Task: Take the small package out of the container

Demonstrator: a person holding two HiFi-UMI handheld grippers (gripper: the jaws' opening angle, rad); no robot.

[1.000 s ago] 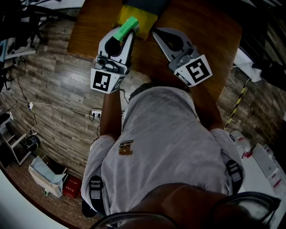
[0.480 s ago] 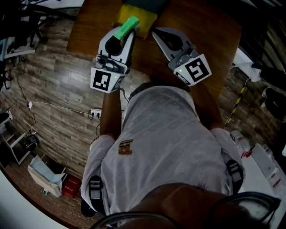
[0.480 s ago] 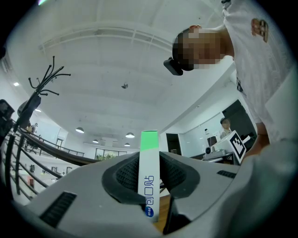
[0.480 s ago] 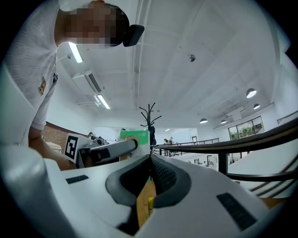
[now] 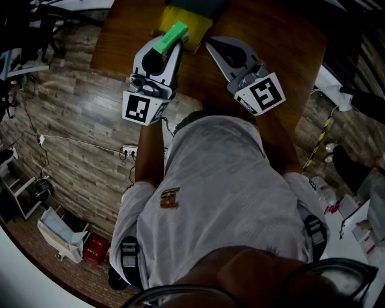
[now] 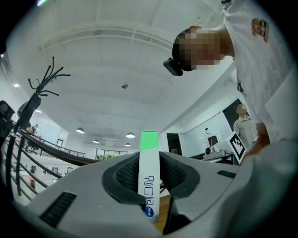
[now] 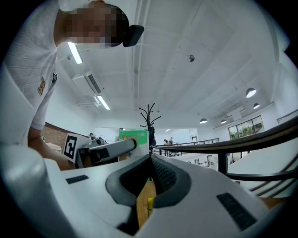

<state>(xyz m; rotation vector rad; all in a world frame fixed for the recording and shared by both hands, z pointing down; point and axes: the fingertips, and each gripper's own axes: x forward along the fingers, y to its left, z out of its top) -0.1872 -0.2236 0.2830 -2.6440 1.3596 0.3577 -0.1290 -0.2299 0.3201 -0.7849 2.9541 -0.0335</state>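
Observation:
The small package point(image 5: 171, 36), a slim white box with a green end, is clamped between the pads of my left gripper point(image 5: 172, 43). It stands upright between them in the left gripper view, the package point(image 6: 149, 174) rising past the gripper point(image 6: 150, 155). It is held just in front of the yellow container point(image 5: 194, 25) at the table's far edge. My right gripper point(image 5: 209, 44) hovers beside it, shut with nothing in it. From the right gripper point(image 7: 150, 160) I see the left one with the green package point(image 7: 133, 135).
The brown wooden table point(image 5: 271, 42) lies under both grippers. A dark object point(image 5: 195, 5) sits behind the yellow container. A wood-plank floor point(image 5: 78, 120) with cables is at the left, and a person's legs point(image 5: 361, 174) at the right edge.
Both grippers and the package stay where they were. A person has walked into the head view's right edge.

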